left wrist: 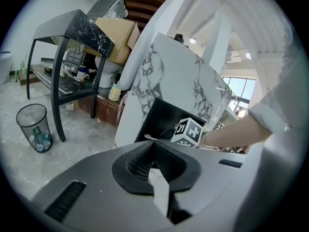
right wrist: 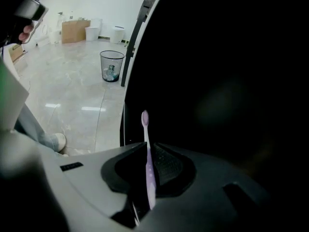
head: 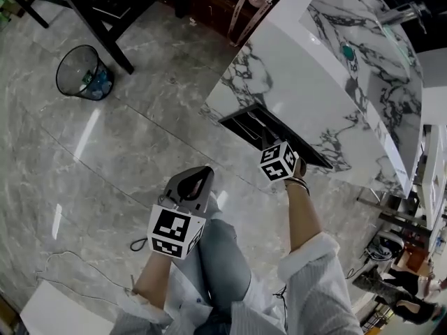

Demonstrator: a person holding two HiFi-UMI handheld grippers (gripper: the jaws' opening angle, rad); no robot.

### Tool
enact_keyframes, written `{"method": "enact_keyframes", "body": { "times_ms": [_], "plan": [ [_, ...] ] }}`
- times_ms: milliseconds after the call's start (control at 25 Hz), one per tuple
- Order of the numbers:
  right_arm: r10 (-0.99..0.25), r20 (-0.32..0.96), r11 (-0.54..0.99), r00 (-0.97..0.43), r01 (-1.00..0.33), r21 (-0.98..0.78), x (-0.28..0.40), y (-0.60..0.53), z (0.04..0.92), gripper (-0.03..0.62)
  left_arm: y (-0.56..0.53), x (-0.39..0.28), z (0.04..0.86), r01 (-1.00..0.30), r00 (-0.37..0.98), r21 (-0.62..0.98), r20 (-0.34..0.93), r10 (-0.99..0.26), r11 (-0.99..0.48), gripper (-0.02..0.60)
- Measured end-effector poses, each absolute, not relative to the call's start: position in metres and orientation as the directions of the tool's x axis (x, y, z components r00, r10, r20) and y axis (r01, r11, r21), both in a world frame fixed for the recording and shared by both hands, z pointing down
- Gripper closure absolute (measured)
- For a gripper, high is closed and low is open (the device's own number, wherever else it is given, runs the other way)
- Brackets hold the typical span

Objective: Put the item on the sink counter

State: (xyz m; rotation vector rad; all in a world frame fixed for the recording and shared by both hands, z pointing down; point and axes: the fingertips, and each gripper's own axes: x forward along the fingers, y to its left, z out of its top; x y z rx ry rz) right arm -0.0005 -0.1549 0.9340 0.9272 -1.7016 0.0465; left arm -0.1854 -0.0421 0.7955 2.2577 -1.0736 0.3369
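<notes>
A lilac toothbrush [right wrist: 147, 164] stands upright between the jaws of my right gripper [right wrist: 147, 146], which is shut on its handle; the brush head points away into a dark space. In the head view this gripper's marker cube [head: 279, 161] sits at the mouth of a black recess [head: 246, 119] under the white marble sink counter [head: 307, 68]. My left gripper [head: 198, 176] hangs lower, over the floor beside the person's knee, shut with nothing in it [left wrist: 154, 143]. From the left gripper view the right cube [left wrist: 188, 131] shows against the same black recess [left wrist: 161, 115].
A wire waste bin [head: 85, 72] stands on the grey stone floor at the left, near black table legs [head: 105, 19]. A thin cable [head: 77, 264] lies on the floor. A tap [head: 401, 11] sits at the counter's far end. Cluttered shelves [head: 398, 250] stand at the right.
</notes>
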Motion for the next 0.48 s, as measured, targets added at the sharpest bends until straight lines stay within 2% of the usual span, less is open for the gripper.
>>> {"method": "enact_keyframes", "body": {
  "times_ms": [200,480],
  "plan": [
    [-0.555,0.829,0.657,-0.072,-0.649,0.383,-0.007,-0.150,0.919,0.554,-0.042,-0.188,0.781,-0.777,0.629,0.402,0.480,-0.612,-0.484,0.563],
    [-0.507,0.854,0.636,-0.116,-0.719,0.280,-0.025,-0.111,0.875,0.556,-0.038,-0.187,0.716,-0.778,0.628,0.388,0.496,-0.600,-0.494,0.563]
  ]
}}
